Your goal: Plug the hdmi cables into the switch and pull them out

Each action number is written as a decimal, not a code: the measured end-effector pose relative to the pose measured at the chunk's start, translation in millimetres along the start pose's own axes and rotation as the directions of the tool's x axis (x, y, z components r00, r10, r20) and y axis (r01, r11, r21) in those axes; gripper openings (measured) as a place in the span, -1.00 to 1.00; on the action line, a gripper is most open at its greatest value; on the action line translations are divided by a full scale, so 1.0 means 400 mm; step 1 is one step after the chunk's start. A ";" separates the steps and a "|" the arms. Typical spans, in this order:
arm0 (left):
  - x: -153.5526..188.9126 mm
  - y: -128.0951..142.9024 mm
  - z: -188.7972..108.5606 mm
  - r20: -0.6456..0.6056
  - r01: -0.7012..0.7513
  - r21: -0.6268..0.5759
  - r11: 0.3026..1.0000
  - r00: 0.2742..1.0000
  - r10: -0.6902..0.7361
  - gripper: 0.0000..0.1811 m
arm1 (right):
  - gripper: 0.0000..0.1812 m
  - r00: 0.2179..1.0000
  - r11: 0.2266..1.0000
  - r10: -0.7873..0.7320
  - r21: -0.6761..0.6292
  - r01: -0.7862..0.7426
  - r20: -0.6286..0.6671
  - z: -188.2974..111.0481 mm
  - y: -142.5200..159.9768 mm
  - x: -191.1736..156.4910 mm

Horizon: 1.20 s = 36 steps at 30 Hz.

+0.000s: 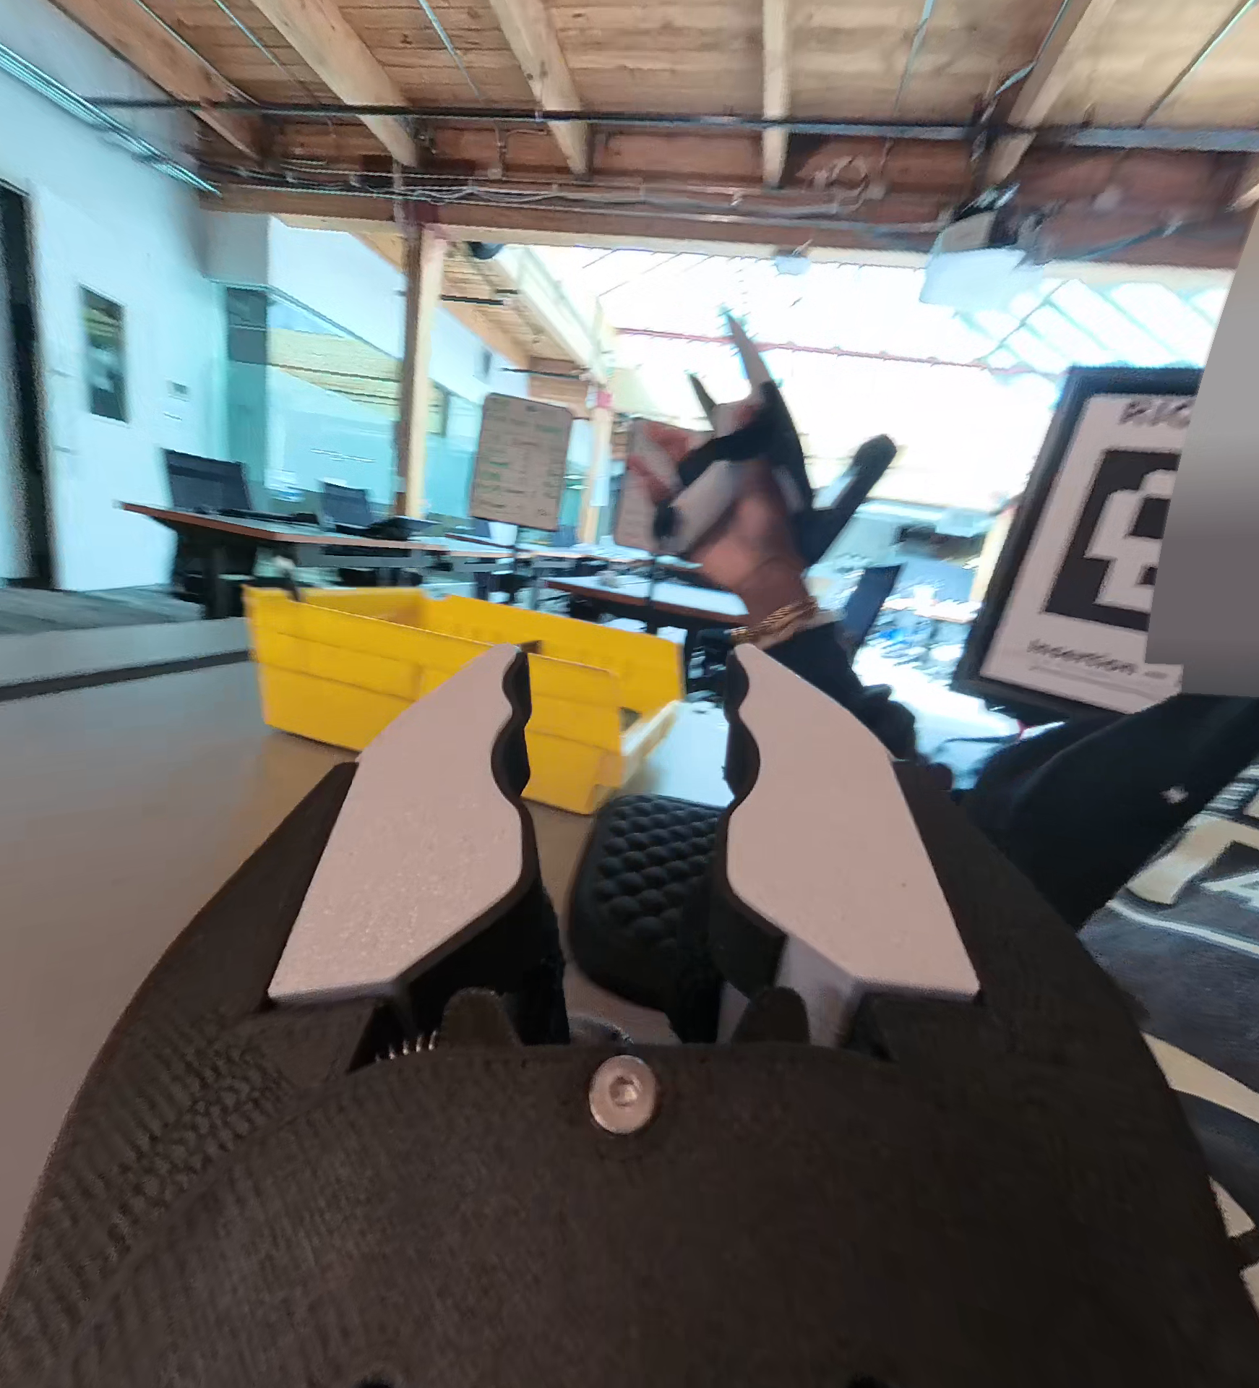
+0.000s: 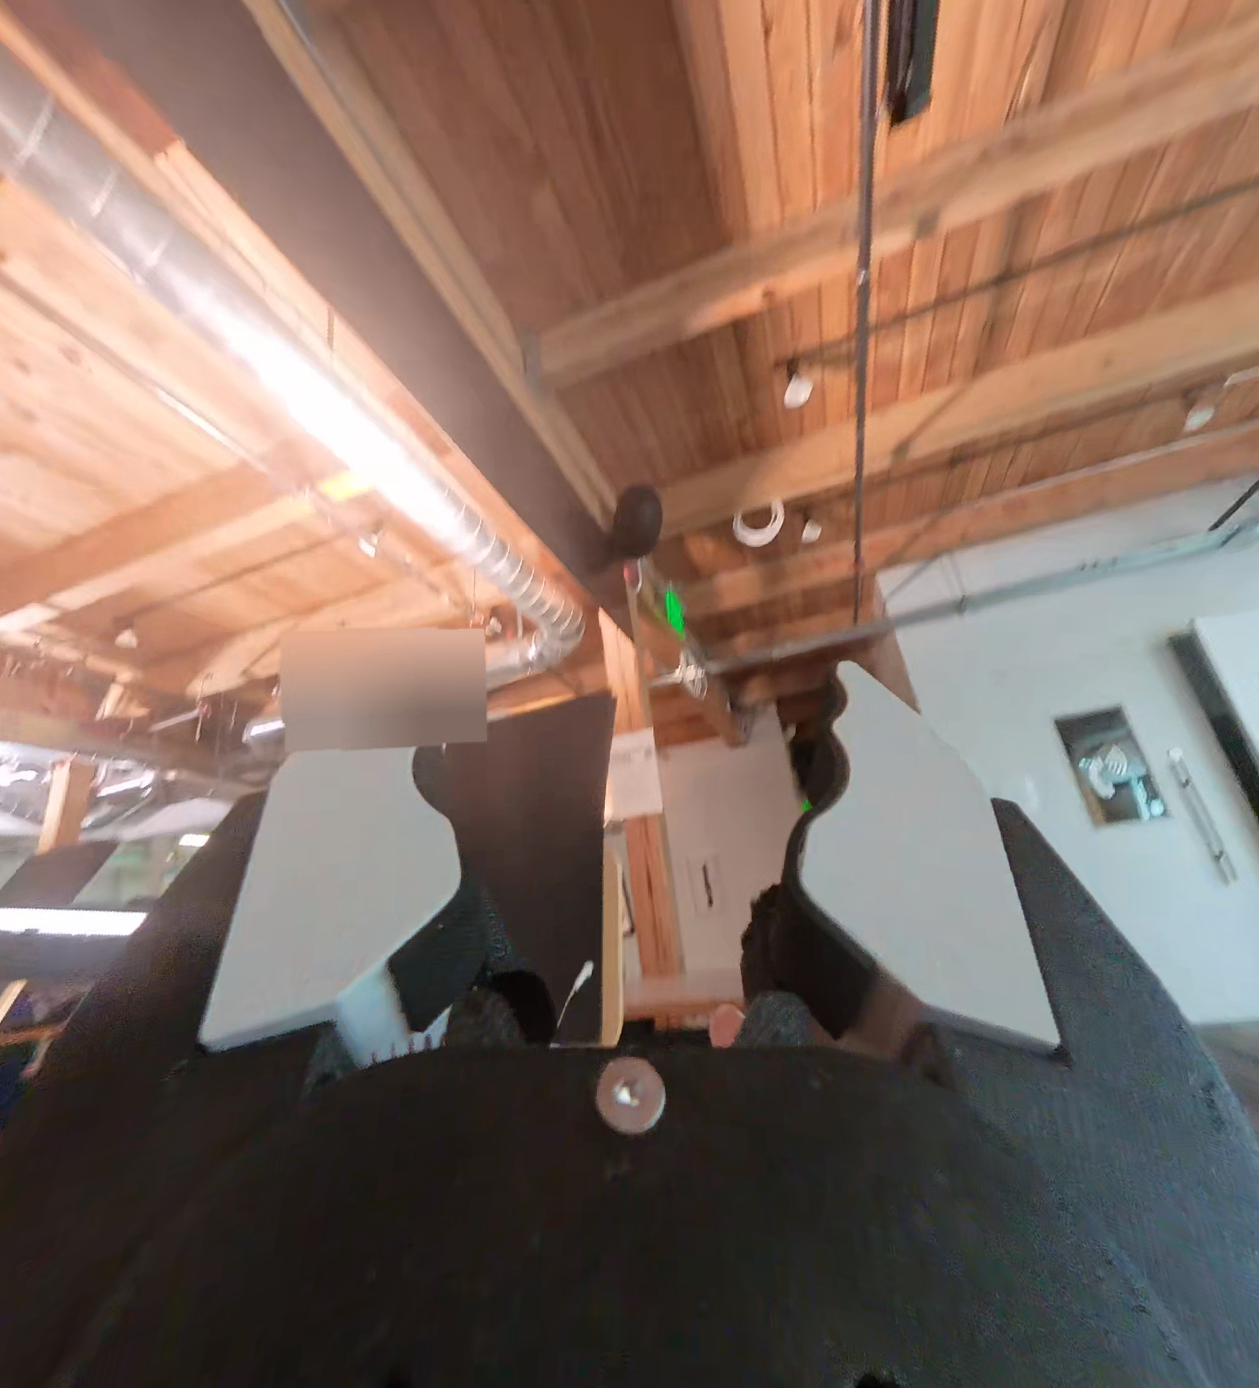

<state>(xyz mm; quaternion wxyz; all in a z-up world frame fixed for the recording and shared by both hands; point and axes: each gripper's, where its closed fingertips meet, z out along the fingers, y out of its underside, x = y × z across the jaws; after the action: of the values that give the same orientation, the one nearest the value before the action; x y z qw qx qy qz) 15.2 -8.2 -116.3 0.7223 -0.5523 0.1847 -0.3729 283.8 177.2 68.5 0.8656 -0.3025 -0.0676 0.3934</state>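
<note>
Our left gripper (image 1: 626, 661) and right gripper (image 2: 630, 751) look alike: a rough black printed body, two pale grey fingers (image 1: 416, 834) with wavy black-lined inner edges, and one silver screw (image 1: 623, 1102) centred just behind them.

Lettering shows on a black-framed white sign (image 1: 1084, 541) at far right, bearing a blocky black marker, and on the dark cloth (image 1: 1212, 901) near right (pale block letters, cut off). The far whiteboard (image 1: 521, 469) carries blurred handwriting. A green lit ceiling sign (image 2: 675, 608) is unreadable.
</note>
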 end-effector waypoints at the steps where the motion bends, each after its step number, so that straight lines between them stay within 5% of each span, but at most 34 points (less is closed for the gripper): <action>1: -0.013 -0.019 -0.014 0.043 -0.041 -0.015 0.999 0.998 0.042 -0.46 | 0.03 1.000 0.999 -0.012 0.046 0.013 -0.017 -0.008 -0.039 0.001; 3: -0.071 -0.075 -0.065 0.191 -0.158 -0.091 0.983 0.966 0.173 -0.46 | -0.05 0.998 0.989 -0.024 0.147 0.032 -0.052 -0.033 -0.120 0.004; 5: -0.170 -0.154 -0.159 0.404 -0.269 -0.248 0.931 0.844 0.352 -0.46 | -0.11 0.997 0.972 -0.013 0.233 0.031 -0.078 -0.061 -0.192 0.005; 7: -0.296 -0.239 -0.306 0.599 -0.267 -0.482 0.834 0.595 0.536 -0.45 | -0.13 0.996 0.958 -0.005 0.284 0.031 -0.090 -0.082 -0.243 0.002; 9: -0.414 -0.290 -0.472 0.663 -0.099 -0.681 0.726 0.339 0.668 -0.38 | -0.16 0.995 0.952 -0.012 0.304 0.043 -0.103 -0.095 -0.272 -0.004; 10: -0.468 -0.292 -0.543 0.669 0.024 -0.723 0.691 0.278 0.690 -0.35 | -0.17 0.994 0.949 -0.019 0.310 0.051 -0.106 -0.098 -0.281 -0.008; 14: -0.635 -0.219 -0.706 0.722 0.373 -0.688 0.622 0.272 0.636 -0.22 | -0.24 0.994 0.944 -0.041 0.322 0.071 -0.100 -0.100 -0.290 -0.026; 21: -0.783 -0.116 -0.797 0.624 0.453 -0.757 0.470 0.290 0.726 -0.22 | -0.25 0.995 0.956 -0.038 0.288 0.064 -0.095 -0.082 -0.259 -0.034; 24: -0.807 -0.090 -0.834 0.599 0.486 -0.762 0.429 0.277 0.751 -0.58 | -0.25 0.996 0.959 -0.043 0.276 0.063 -0.079 -0.075 -0.249 -0.050; 29: -0.773 -0.187 -0.812 0.559 0.391 -0.798 0.459 0.194 0.807 -0.75 | -0.28 0.992 0.959 -0.087 0.264 0.107 -0.086 -0.071 -0.245 -0.059; 36: -0.617 -0.472 -0.667 0.598 -0.028 -0.801 0.597 -0.009 0.802 -0.76 | -0.34 0.998 0.981 -0.060 0.186 0.063 -0.023 -0.048 -0.206 -0.093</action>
<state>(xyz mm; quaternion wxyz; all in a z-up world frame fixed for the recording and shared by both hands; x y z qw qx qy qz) -390.3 -22.0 -61.3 0.5266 -0.7462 -0.0430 0.4050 318.0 99.4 104.9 0.9024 -0.2212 -0.0324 0.3685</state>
